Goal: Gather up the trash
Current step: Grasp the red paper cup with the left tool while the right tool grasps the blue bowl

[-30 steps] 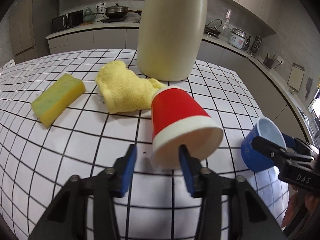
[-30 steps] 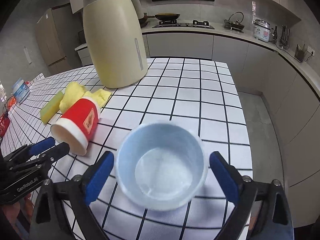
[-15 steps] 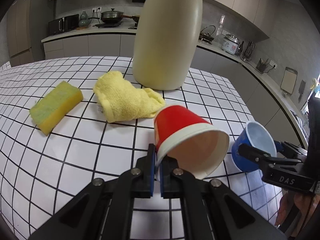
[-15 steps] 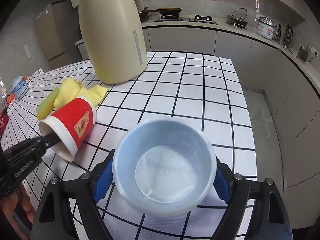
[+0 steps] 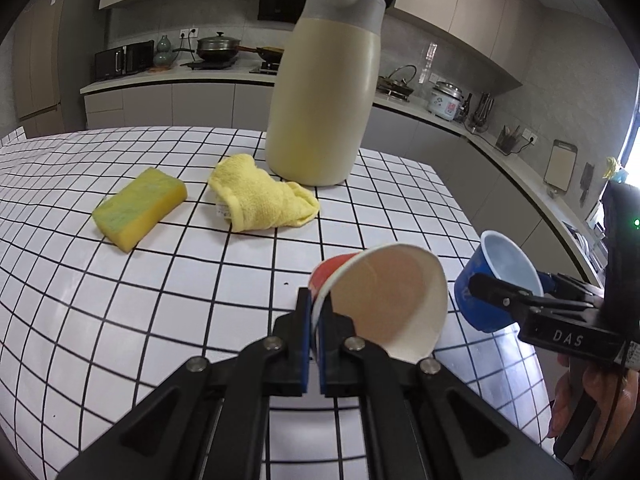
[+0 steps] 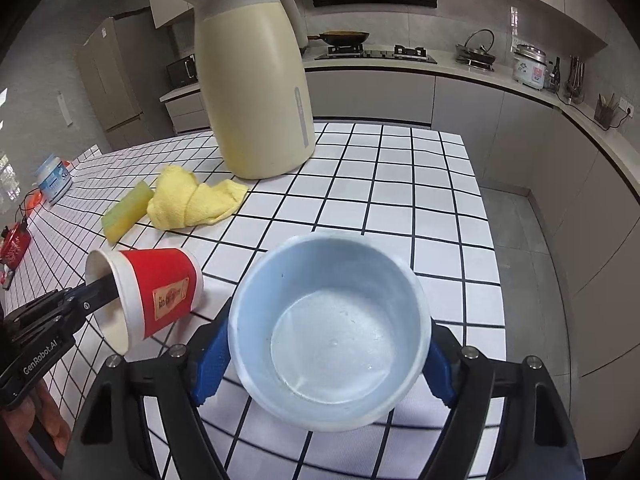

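A red paper cup (image 5: pixel 384 300) with a white rim hangs tilted just above the checked tabletop, its mouth toward the left wrist camera. My left gripper (image 5: pixel 316 300) is shut on its rim, one finger inside and one outside. In the right wrist view the red cup (image 6: pixel 156 292) lies sideways in the air with the left gripper (image 6: pixel 98 294) at its mouth. My right gripper (image 6: pixel 326 360) is shut on a pale blue plastic cup (image 6: pixel 332 328), pads pressing both sides, mouth up and empty. From the left wrist view the blue cup (image 5: pixel 504 264) sits right of the red one, in the right gripper (image 5: pixel 506 298).
A tall cream thermos jug (image 5: pixel 324 100) stands at the back of the table (image 5: pixel 120 320). In front of it lie a yellow cloth (image 5: pixel 260 200) and a yellow-green sponge (image 5: pixel 140 206). A small white jar (image 6: pixel 54 178) stands far left. The table's edge (image 6: pixel 480 208) drops off on the right.
My left gripper closed on the red cup's rim and raised the cup off the table. My right gripper's pads closed onto the blue cup and lifted it slightly.
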Demonstrator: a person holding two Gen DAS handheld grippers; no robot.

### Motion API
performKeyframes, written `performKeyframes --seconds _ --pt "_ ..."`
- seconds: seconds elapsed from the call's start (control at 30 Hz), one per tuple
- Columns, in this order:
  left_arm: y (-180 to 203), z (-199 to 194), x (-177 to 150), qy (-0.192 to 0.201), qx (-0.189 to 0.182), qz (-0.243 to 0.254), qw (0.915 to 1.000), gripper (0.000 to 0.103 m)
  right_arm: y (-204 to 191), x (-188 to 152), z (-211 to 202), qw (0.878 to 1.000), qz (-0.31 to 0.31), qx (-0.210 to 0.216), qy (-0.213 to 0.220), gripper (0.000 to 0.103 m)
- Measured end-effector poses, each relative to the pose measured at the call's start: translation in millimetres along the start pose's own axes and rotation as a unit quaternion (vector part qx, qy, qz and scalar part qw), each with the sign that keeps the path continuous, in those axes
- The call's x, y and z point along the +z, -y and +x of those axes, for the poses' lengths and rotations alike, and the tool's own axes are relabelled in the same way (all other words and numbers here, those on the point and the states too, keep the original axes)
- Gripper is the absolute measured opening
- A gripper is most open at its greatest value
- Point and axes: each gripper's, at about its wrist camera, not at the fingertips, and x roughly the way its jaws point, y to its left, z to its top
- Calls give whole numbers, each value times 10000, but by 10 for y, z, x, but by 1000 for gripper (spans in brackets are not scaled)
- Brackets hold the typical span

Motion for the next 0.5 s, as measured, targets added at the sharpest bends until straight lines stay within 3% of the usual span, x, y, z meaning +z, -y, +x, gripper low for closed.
performKeyframes --seconds 0.5 --pt "319 -435 -316 118 -282 369 9989 3 4 -487 -733 9991 195 -293 215 82"
